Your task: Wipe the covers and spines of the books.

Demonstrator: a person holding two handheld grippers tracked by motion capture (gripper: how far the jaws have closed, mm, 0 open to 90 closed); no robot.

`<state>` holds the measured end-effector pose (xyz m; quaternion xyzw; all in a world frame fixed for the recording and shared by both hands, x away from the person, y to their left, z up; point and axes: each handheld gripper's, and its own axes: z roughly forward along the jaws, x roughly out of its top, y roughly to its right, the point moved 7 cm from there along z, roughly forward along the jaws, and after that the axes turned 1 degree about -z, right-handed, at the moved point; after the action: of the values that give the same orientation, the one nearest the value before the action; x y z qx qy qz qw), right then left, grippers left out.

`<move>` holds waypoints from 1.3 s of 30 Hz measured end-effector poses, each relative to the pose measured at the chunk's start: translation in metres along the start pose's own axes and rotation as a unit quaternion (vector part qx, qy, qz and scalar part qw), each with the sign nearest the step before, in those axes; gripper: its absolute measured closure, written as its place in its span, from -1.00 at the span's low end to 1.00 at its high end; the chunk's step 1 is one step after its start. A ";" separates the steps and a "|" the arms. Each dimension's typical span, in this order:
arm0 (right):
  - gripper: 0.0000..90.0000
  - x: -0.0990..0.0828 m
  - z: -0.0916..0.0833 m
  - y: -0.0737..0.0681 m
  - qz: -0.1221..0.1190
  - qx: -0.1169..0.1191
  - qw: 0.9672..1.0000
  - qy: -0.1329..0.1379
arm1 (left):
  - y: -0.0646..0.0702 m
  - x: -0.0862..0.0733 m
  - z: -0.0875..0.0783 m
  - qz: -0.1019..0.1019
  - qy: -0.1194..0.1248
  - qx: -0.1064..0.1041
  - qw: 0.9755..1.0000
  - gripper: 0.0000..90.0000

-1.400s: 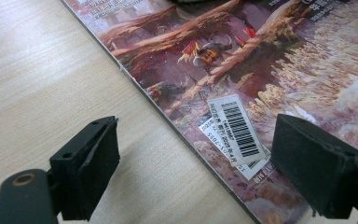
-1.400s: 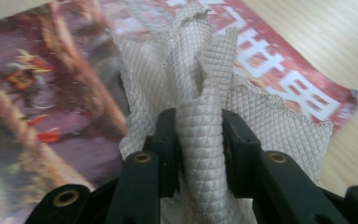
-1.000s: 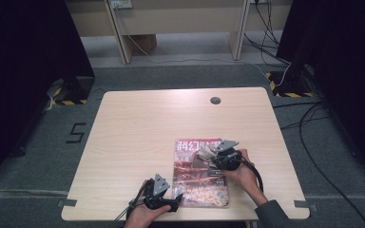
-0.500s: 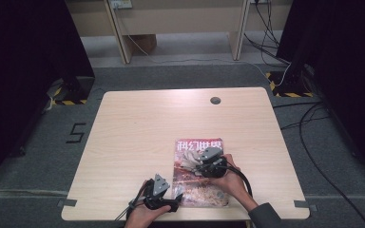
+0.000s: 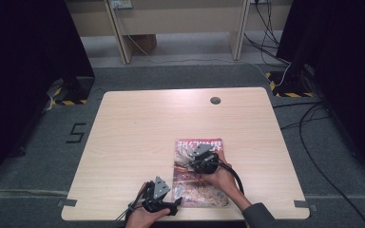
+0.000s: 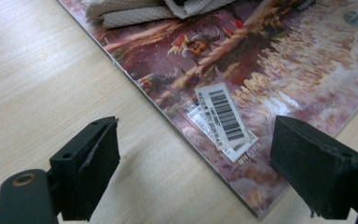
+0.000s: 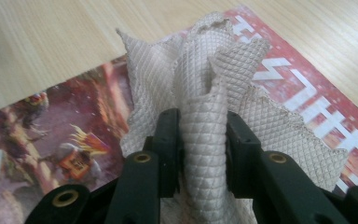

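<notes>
Tabletop magazine (image 5: pixel 199 175): right tongs (image 7: pixel 204 140), clenching cloth (image 7: pixel 205 93), slid leftward; left tongs (image 6: pixel 196 163) released.

From my side, the table (image 5: pixel 138 137) is bare wood across its far half and left part, open for passing. The magazine (image 5: pixel 197 190) lies flat near the front edge; my right gripper (image 5: pixel 193 159), clamped on a bunched cloth (image 7: pixel 205 116), occupies its top. My left gripper (image 5: pixel 173 205) sits open-jawed beside its near corner.

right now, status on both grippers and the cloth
Right gripper shut on cloth, cloth on the magazine. Left gripper open, jaws astride the magazine's near corner, not touching. Nothing in the way on the table.
</notes>
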<state>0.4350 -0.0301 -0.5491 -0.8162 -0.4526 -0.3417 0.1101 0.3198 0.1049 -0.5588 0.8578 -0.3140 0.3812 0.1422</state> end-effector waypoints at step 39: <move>0.53 -0.002 -0.008 -0.037 -0.028 0.049 0.998 0.002 | -0.025 -0.025 -0.043 0.002 -0.004 0.034 0.999 -0.67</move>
<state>0.4004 -0.0138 -0.5495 -0.7963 -0.4909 -0.3238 0.1415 0.2991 0.1555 -0.5485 0.8631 -0.3028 0.3886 0.1113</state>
